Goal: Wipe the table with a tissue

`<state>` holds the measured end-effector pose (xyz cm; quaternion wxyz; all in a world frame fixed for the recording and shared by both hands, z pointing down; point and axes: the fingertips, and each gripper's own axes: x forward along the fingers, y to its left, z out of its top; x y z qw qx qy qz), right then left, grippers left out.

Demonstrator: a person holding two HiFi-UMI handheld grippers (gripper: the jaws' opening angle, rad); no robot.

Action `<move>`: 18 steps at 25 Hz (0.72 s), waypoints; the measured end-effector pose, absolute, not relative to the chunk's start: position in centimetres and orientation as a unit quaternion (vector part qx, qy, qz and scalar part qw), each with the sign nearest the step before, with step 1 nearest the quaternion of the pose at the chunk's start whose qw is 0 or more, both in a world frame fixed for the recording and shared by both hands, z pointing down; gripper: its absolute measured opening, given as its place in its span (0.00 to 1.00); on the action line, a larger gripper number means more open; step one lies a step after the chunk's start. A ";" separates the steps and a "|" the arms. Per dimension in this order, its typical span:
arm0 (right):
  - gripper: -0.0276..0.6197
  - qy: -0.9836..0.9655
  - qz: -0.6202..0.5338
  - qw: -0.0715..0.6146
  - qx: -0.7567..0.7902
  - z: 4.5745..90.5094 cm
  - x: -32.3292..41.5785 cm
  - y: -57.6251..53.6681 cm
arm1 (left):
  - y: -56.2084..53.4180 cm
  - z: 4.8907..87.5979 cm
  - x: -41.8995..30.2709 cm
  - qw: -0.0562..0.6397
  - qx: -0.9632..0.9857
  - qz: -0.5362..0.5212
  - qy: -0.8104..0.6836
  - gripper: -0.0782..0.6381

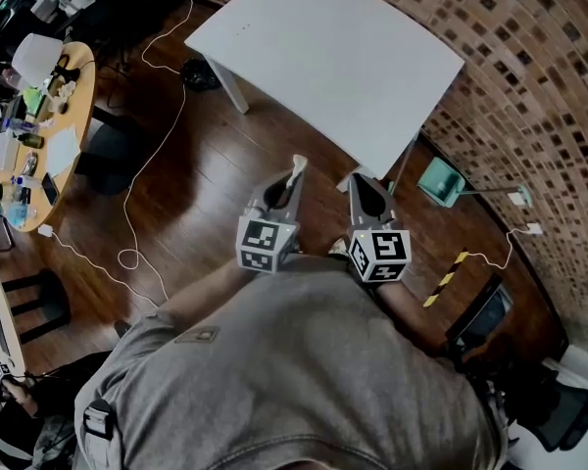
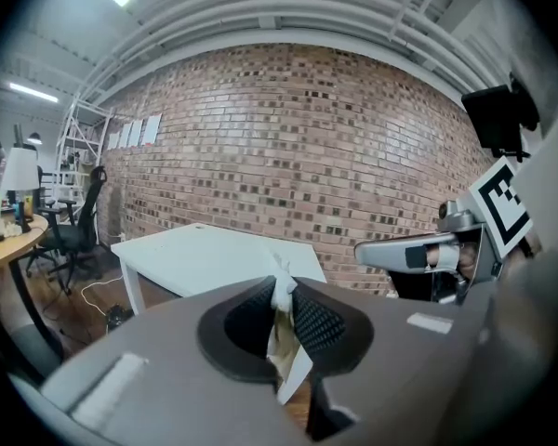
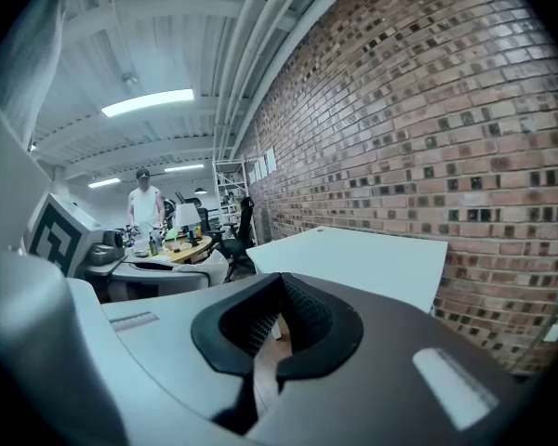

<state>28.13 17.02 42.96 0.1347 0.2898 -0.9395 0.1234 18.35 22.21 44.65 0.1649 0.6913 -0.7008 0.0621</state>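
The white table (image 1: 333, 57) stands ahead of me on the wooden floor, its top bare. Both grippers are held close in front of my chest, short of the table's near edge. My left gripper (image 1: 288, 184) is shut on a crumpled white tissue (image 1: 297, 167); in the left gripper view the tissue (image 2: 284, 337) is pinched between the jaws of the left gripper (image 2: 284, 295), with the table (image 2: 214, 254) beyond. My right gripper (image 1: 363, 184) is shut with nothing in it; in the right gripper view the right gripper (image 3: 281, 309) has its jaws together, the table (image 3: 372, 258) ahead.
A brick wall (image 1: 529, 57) runs behind and right of the table. A teal box (image 1: 439, 181) sits on the floor by the table's right legs. A white cable (image 1: 147, 164) trails across the floor at left. A cluttered round desk (image 1: 49, 116) stands far left. A person (image 3: 147, 203) stands far off.
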 end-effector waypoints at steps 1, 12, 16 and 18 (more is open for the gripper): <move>0.06 -0.939 0.123 0.135 0.291 42.9 27.7 17.1 | 22.3 44.6 17.9 0.165 0.692 0.061 -0.700 0.15; 0.06 -0.944 0.116 0.133 0.279 42.5 23.3 17.0 | 22.4 44.5 13.8 0.163 0.685 0.056 -0.708 0.14; 0.06 -0.955 0.107 0.134 0.240 42.4 21.0 16.3 | 22.2 44.2 12.0 0.162 0.656 0.048 -0.736 0.14; 0.06 -0.961 0.100 0.133 0.219 42.1 19.9 15.8 | 21.9 44.0 11.0 0.162 0.639 0.045 -0.751 0.14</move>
